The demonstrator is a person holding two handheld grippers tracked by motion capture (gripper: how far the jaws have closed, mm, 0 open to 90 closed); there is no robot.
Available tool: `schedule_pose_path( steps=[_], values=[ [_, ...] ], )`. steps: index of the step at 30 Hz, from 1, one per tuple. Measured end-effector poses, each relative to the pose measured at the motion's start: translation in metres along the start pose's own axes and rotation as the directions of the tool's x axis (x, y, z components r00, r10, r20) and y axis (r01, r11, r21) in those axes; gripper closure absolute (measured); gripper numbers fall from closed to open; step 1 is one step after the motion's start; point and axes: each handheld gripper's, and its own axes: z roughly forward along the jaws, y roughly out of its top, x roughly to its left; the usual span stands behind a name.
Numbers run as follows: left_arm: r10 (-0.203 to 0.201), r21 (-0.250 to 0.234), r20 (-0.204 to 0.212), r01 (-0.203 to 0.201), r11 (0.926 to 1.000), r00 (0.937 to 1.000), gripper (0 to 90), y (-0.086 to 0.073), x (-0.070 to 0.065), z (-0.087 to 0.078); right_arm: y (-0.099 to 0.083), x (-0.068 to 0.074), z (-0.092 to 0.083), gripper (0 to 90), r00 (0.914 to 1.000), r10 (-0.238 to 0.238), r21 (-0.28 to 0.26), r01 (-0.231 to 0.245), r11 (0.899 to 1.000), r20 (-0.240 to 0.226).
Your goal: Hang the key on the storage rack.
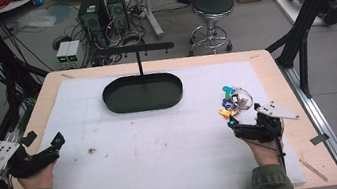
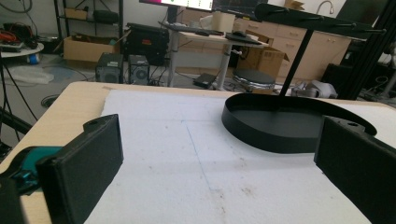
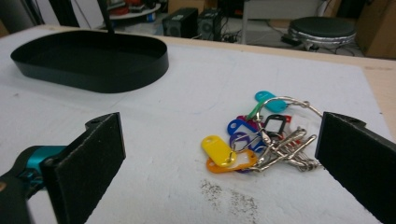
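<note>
Keyring bunch point(image 3: 261, 140) with coloured tags lies just ahead of right hand-held gripper point(image 3: 219, 163), jaws spread, empty; left hand-held gripper point(image 2: 215, 163) likewise released, black tray point(image 2: 280, 123) ahead.

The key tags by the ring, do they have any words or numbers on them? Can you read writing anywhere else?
No text can be read anywhere.
key tags: their label windows look blank or too blurred to tell.
monitor behind the table: something bright on screen, too small to read.
black tray: no markings.

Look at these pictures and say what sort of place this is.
Probably a lab or workshop: computer towers and tangled cables sit on the floor, a work stool stands behind the table.
</note>
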Motion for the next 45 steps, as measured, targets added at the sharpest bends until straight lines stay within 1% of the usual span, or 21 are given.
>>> schedule_pose_path(
  steps=[1, 2, 3, 4, 5, 8, 10, 15, 21, 24, 28, 31, 34, 37, 45],
  values=[
    [0.000, 0.000, 0.000, 0.000, 1.0000, 1.0000, 1.7, 0.000, 0.000, 0.000, 0.001, 0.002, 0.004, 0.5, 0.9999, -0.009, 0.033, 0.009, 0.999, -0.008],
    [0.000, -0.002, -0.001, 0.000, 1.0000, 1.0000, 1.7, 0.000, 0.000, 0.000, 0.002, 0.003, 0.006, 0.5, 0.9998, -0.013, 0.047, 0.013, 0.999, -0.013],
    [-0.002, -0.002, -0.001, 0.002, 1.0000, 1.0000, 1.7, 0.000, 0.000, 0.000, 0.002, 0.003, 0.006, 0.5, 0.9998, -0.013, 0.047, 0.013, 0.999, -0.013],
    [-0.002, -0.002, -0.001, 0.002, 1.0000, 1.0000, 1.7, 0.000, 0.001, 0.001, 0.004, 0.003, 0.010, 0.5, 0.9996, -0.019, 0.070, 0.020, 0.997, -0.022],
    [-0.001, -0.003, -0.002, 0.001, 1.0000, 1.0000, 1.7, 0.000, 0.001, 0.001, 0.004, 0.003, 0.010, 0.5, 0.9996, -0.019, 0.070, 0.020, 0.997, -0.022],
    [-0.002, -0.002, -0.001, 0.002, 1.0000, 1.0000, 1.7, 0.000, 0.001, 0.001, 0.009, 0.004, 0.016, 0.5, 0.9992, -0.027, 0.093, 0.029, 0.995, -0.031],
    [-0.001, -0.003, -0.001, 0.001, 1.0000, 1.0000, 1.7, 0.000, 0.000, 0.001, 0.014, 0.005, 0.022, 0.5, 0.9987, -0.033, 0.103, 0.036, 0.994, -0.038],
    [0.000, -0.004, -0.002, 0.000, 1.0000, 1.0000, 1.7, 0.000, 0.001, 0.001, 0.020, 0.006, 0.029, 0.5, 0.9976, -0.051, 0.117, 0.056, 0.992, -0.046],
    [-0.002, -0.004, -0.002, 0.002, 1.0000, 1.0000, 1.7, 0.000, 0.001, 0.001, 0.029, 0.006, 0.034, 0.5, 0.9973, -0.053, 0.131, 0.059, 0.990, -0.051],
    [-0.003, -0.004, -0.002, 0.003, 1.0000, 1.0000, 1.7, 0.000, 0.002, 0.001, 0.033, 0.005, 0.036, 0.5, 0.9975, -0.044, 0.140, 0.051, 0.989, -0.055],
    [-0.004, -0.005, -0.003, 0.004, 1.0000, 1.0000, 1.7, 0.000, 0.002, 0.001, 0.039, 0.004, 0.040, 0.5, 0.9967, -0.054, 0.149, 0.063, 0.987, -0.061],
    [-0.004, -0.004, -0.002, 0.004, 1.0000, 1.0000, 1.7, 0.000, 0.002, 0.001, 0.041, 0.003, 0.044, 0.5, 0.9968, -0.047, 0.164, 0.057, 0.985, -0.065],
    [-0.004, -0.005, -0.001, 0.004, 1.0000, 1.0000, 1.7, 0.000, 0.001, 0.002, 0.043, 0.001, 0.048, 0.5, 0.9968, -0.039, 0.190, 0.052, 0.980, -0.069],
    [-0.006, -0.006, 0.000, 0.006, 1.0000, 1.0000, 1.7, 0.000, 0.001, 0.002, 0.046, -0.001, 0.053, 0.5, 0.9960, -0.051, 0.218, 0.066, 0.974, -0.073],
    [-0.006, -0.004, 0.001, 0.006, 1.0000, 1.0000, 1.7, 0.000, 0.002, 0.002, 0.057, -0.006, 0.063, 0.5, 0.9952, -0.062, 0.252, 0.079, 0.965, -0.077]
  ],
)
